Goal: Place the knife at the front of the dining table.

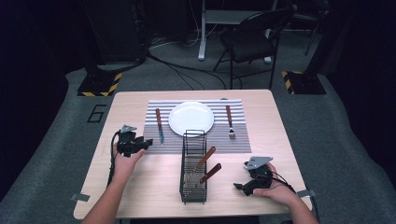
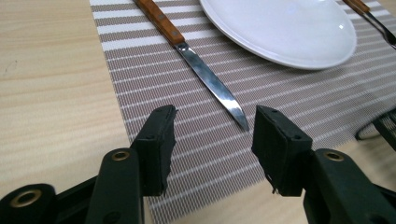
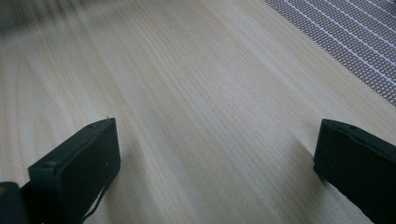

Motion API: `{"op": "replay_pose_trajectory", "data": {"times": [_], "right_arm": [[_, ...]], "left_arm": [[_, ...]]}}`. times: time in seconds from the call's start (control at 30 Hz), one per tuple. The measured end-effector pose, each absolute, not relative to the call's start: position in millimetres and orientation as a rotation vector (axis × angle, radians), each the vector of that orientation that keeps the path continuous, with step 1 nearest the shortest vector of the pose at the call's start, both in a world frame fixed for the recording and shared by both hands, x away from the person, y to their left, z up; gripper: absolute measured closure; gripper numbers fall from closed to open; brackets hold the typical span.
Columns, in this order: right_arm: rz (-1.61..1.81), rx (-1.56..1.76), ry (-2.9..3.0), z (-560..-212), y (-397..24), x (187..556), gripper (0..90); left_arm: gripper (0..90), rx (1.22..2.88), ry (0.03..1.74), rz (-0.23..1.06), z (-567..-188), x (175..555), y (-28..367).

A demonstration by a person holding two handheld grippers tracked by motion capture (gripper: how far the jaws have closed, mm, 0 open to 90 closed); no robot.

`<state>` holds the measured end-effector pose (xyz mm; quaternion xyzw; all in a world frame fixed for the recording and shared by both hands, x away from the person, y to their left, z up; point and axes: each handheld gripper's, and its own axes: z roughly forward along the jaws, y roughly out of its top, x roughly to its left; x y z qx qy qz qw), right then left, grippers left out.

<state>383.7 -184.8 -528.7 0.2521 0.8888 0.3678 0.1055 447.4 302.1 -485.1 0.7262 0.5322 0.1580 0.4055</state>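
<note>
Left gripper view | knife (image 2: 205, 77) tip just beyond parted fingers (image 2: 159, 140)

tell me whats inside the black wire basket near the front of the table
Two wooden-handled utensils lean inside the wire basket, handles up toward the right. Their working ends sit low behind the mesh, so their type is unclear.

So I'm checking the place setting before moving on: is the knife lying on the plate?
No, the knife lies flat on the striped placemat beside the white plate, apart from its rim.

right gripper (image 3: 215, 158) jaws apart over bare table (image 3: 187, 93).
</note>
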Motion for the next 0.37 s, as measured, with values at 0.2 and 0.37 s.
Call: {"op": "replay_pose_trajectory", "data": {"times": [0.2,0.37], "right_arm": [[1.084,0.743,2.619,-528.7,-184.8,383.7,0.0],[1.084,0.743,2.619,-528.7,-184.8,383.7,0.0]], "left_arm": [[41.8,1.904,1.350,0.420,-501.3,428.1,315.9],[40.0,1.928,1.368,0.504,-513.7,417.6,326.2]]}}
